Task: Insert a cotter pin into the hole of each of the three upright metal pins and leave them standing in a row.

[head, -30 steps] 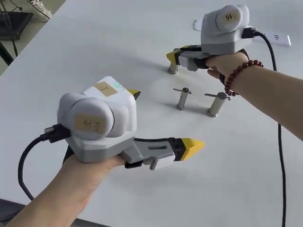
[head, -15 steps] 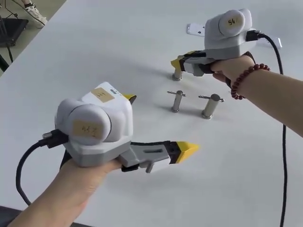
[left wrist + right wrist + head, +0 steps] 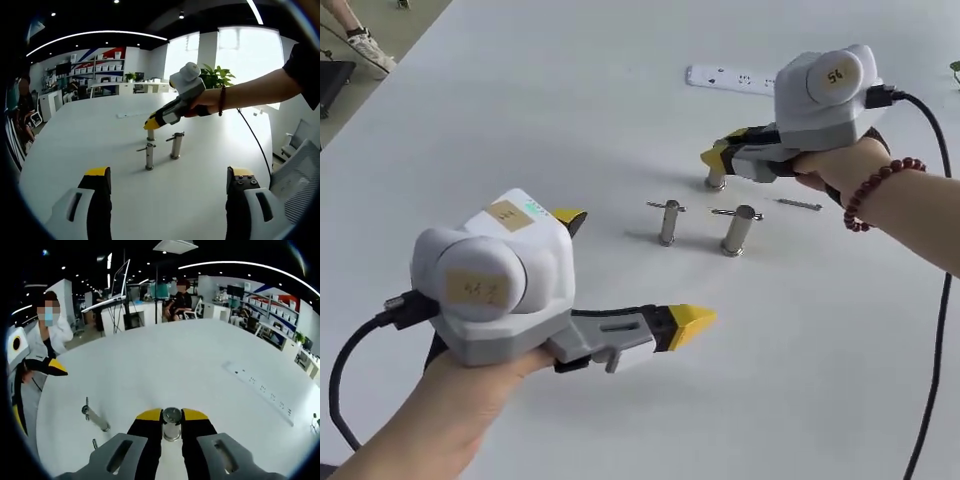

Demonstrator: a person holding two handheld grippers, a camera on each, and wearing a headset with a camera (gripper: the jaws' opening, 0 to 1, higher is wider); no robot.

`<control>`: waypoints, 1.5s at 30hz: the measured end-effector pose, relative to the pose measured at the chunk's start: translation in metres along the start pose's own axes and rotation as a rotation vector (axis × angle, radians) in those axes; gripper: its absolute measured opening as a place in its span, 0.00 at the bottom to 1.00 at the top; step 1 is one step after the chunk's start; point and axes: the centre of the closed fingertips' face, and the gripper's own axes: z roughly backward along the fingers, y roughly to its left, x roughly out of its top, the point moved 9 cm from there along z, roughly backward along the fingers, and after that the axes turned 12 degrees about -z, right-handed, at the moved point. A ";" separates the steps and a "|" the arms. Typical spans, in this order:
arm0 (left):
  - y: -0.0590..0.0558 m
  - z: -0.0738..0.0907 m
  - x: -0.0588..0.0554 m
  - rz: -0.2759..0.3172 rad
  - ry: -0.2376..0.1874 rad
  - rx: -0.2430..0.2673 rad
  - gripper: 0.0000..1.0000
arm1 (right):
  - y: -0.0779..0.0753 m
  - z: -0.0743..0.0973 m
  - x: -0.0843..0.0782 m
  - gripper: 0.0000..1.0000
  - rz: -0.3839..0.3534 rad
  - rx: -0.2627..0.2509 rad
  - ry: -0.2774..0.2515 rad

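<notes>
Two upright metal pins (image 3: 668, 222) (image 3: 735, 230) stand side by side on the white table, each with a cotter pin through its top. Behind them my right gripper (image 3: 716, 160) is shut on the third metal pin (image 3: 716, 181), which stands upright; in the right gripper view that pin (image 3: 172, 423) sits between the yellow-tipped jaws. A loose cotter pin (image 3: 800, 204) lies by the right hand. My left gripper (image 3: 630, 268) hovers open near the front, holding nothing. The left gripper view looks at all three pins (image 3: 148, 156) (image 3: 175, 145) (image 3: 150, 135).
A white power strip (image 3: 735, 80) lies at the far side of the table (image 3: 520, 110). Black cables trail from both grippers. People sit and stand at desks beyond the table in the right gripper view.
The head camera has shifted. Relative to the two pins with cotter pins, my right gripper and its held pin sit further right. The loose cotter pin now shows. The left gripper stays open.
</notes>
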 end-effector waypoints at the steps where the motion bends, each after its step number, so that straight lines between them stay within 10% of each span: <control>1: 0.000 0.000 0.000 -0.001 0.002 -0.001 0.95 | 0.000 0.005 -0.002 0.08 0.001 -0.003 0.002; 25: -0.009 0.008 0.014 -0.036 -0.016 0.006 0.94 | -0.018 0.077 -0.047 0.08 -0.037 -0.005 0.019; 45: -0.017 0.016 0.021 -0.055 -0.031 0.007 0.94 | 0.018 0.108 -0.078 0.08 -0.015 0.020 0.040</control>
